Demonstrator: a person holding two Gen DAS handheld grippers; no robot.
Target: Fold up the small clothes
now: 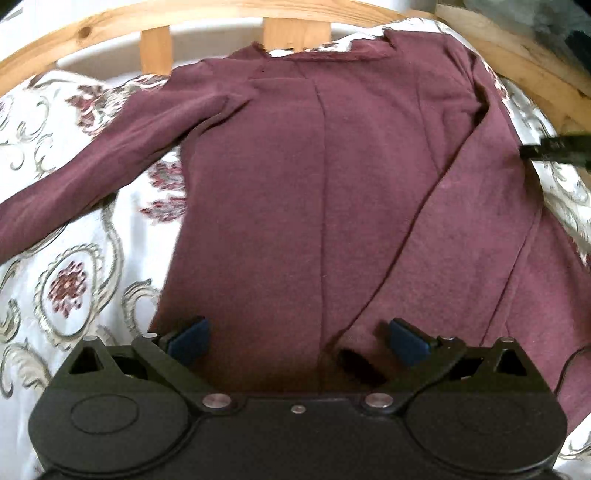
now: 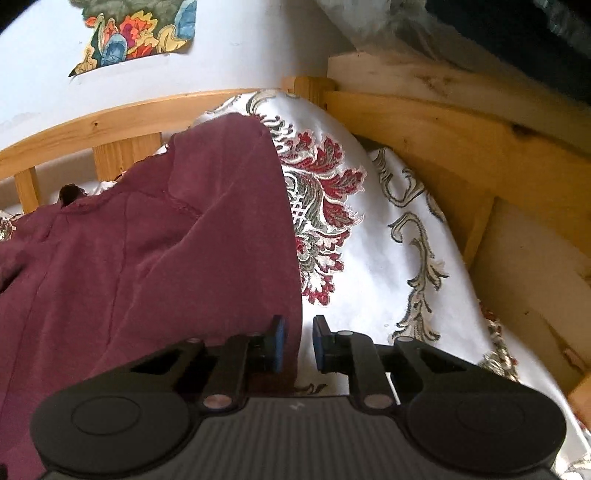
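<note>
A maroon long-sleeved shirt (image 1: 295,184) lies flat on the patterned bedspread (image 1: 74,258), neck toward the wooden headboard. One sleeve stretches out to the left. The other is folded down over the body, its cuff (image 1: 354,363) lying between my left fingers. My left gripper (image 1: 299,341) hovers wide open over the hem with nothing gripped. My right gripper (image 2: 299,345) is at the shirt's (image 2: 147,258) right edge, its blue pads close together. The fabric edge sits in the narrow gap, and white cloth shows beside the right pad (image 2: 320,347). A black right fingertip (image 1: 535,150) shows at the shirt's side.
A wooden bed frame (image 1: 295,33) with slats runs along the far side and a wooden side rail (image 2: 461,155) along the right. A white wall with a colourful picture (image 2: 136,33) is behind. A thin cable (image 1: 569,365) lies at the right.
</note>
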